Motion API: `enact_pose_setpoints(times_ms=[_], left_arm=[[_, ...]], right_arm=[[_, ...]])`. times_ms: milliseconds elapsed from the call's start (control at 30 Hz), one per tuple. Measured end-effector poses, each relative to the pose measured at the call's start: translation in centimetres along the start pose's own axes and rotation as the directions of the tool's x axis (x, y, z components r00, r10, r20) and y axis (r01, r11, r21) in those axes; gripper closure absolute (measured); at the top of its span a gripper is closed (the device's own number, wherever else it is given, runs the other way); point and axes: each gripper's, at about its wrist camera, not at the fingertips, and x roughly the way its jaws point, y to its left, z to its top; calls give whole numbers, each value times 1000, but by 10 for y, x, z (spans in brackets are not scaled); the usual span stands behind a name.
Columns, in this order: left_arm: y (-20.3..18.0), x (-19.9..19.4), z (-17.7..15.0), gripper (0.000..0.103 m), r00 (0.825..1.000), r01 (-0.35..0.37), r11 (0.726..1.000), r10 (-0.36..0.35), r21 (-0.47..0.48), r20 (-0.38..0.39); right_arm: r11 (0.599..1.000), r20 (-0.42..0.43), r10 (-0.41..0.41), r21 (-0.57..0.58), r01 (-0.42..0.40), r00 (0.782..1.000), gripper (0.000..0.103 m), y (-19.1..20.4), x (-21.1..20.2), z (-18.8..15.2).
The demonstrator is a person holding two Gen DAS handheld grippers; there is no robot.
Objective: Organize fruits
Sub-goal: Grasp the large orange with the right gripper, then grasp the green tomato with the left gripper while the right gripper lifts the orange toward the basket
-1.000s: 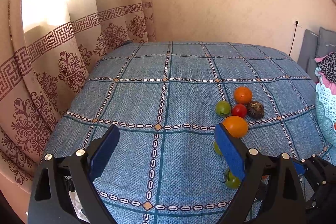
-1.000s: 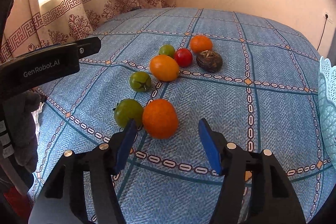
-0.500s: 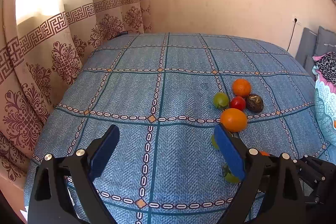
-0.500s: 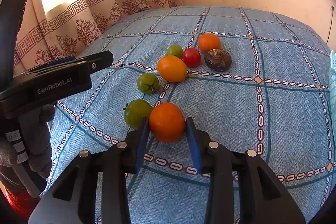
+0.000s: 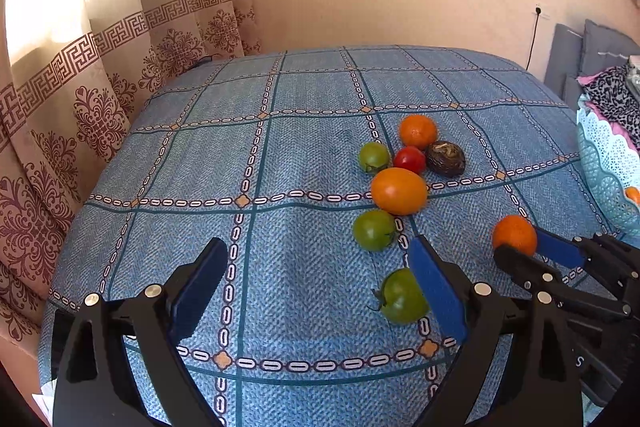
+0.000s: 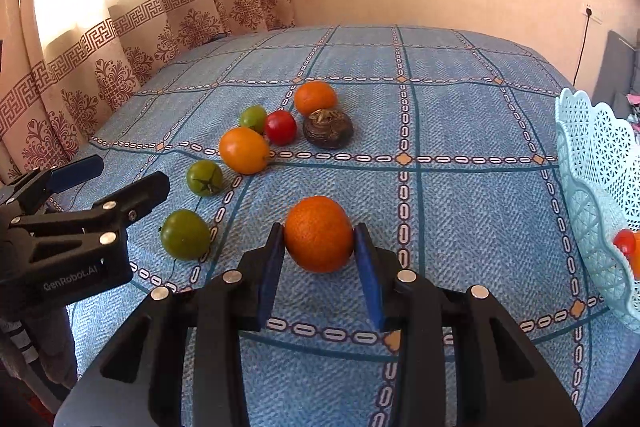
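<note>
Above the blue patterned bedspread, the right gripper has its two blue pads pressed against either side of an orange, which it holds clear of the cloth just off the near right part of the bed. From the left wrist view the same orange shows pinched at the tip of the right gripper.

The left gripper hangs with its jaws spread wide and nothing between them, over the near left part of the bed. Its right pad partly covers a green tomato.

Seven fruits lie on the bedspread in a loose line running from the near left toward the middle: that green tomato, a second green tomato, a smooth orange-yellow fruit, a smaller pale green fruit touching a red tomato, a dark brown wrinkled fruit, and another orange farthest back.

At the right edge of the bed stands a pale blue lattice basket, with something red and something orange showing inside it. Patterned curtains hang along the left side.
</note>
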Motion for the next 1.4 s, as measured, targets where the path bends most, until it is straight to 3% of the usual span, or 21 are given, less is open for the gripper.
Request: enact_pose_setpoints(times_ms=[433,633,700,867,1400], left_arm=[[-36,8,-18,13,998,49,997,-46,59,-48],[-50,18,-23,34,994,72,994,-65,79,-88],[-52,22,-24,47,992,84,994,-77,71,-104],[-50,23,-24,63,991,85,995,-79,54,-104],[-66,-9,-5,64,996,85,993,-84,77,-19]], right_arm=[[996,53,-84,1,84,995,66,-15,-13,3],[996,60,-86,1,87,994,66,-16,-16,2],[996,65,-89,0,89,994,66,-17,-17,2],[995,82,-96,2,96,992,66,-20,-22,2],[991,160,-133,10,133,978,66,-31,-47,10]])
